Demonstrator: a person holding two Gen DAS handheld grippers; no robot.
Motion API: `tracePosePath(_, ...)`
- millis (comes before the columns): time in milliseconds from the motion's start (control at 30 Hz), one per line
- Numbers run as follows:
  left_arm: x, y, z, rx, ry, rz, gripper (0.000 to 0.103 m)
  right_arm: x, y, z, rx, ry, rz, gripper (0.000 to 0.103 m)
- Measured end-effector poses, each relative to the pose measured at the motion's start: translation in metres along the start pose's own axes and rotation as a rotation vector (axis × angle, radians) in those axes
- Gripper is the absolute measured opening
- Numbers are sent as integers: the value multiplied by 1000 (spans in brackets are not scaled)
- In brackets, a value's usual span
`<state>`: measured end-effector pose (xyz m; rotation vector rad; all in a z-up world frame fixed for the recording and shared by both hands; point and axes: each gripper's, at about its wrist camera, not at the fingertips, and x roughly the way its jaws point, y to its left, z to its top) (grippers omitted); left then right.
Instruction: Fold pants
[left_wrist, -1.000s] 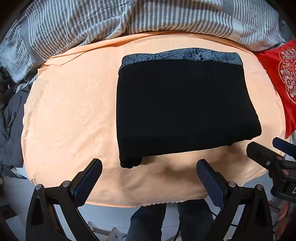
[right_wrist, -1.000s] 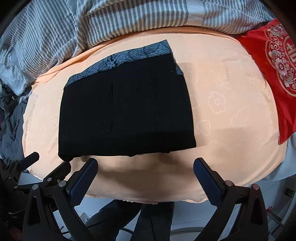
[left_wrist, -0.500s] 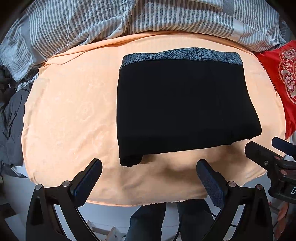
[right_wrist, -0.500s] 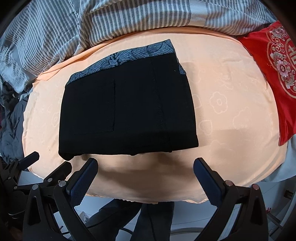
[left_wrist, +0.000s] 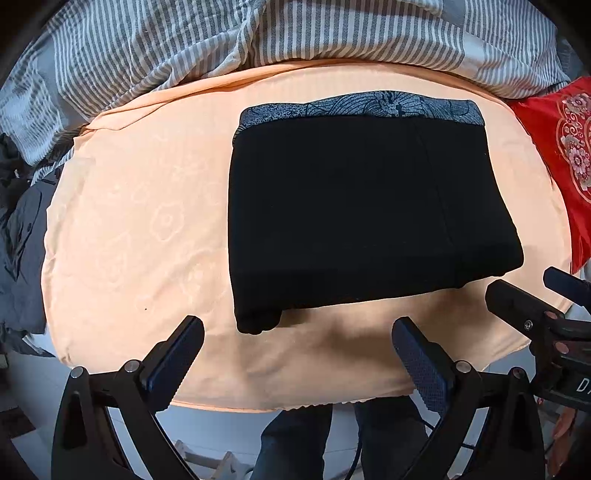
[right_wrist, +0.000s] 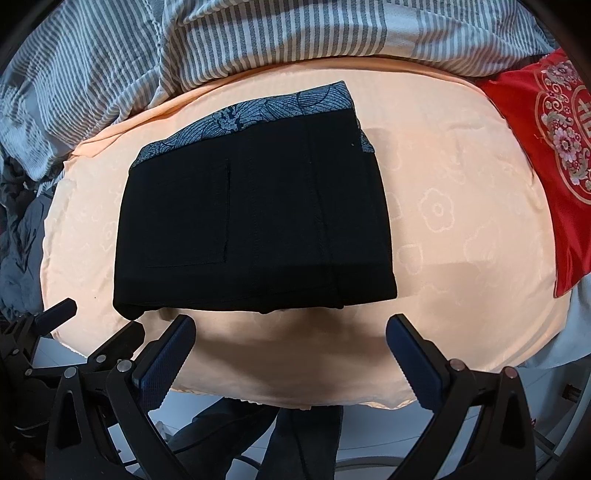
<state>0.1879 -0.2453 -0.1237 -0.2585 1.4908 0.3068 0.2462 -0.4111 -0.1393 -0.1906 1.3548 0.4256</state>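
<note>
On peach sheet (left_wrist: 129, 221), folded pants (left_wrist: 362, 214) unmoved; both claws unchanged, spread.

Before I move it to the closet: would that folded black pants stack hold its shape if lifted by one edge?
Probably not. The pants are soft cloth in loose layers, so they would likely sag and unfold. A bit of fabric already pokes out at the near corner. On the smooth peach sheet they would likely slide.
</note>
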Motion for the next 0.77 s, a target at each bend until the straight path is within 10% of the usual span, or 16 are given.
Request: tracePosePath(767,1,1,-1,15,-13,5,102,3,4,5,-23,0,-16,103)
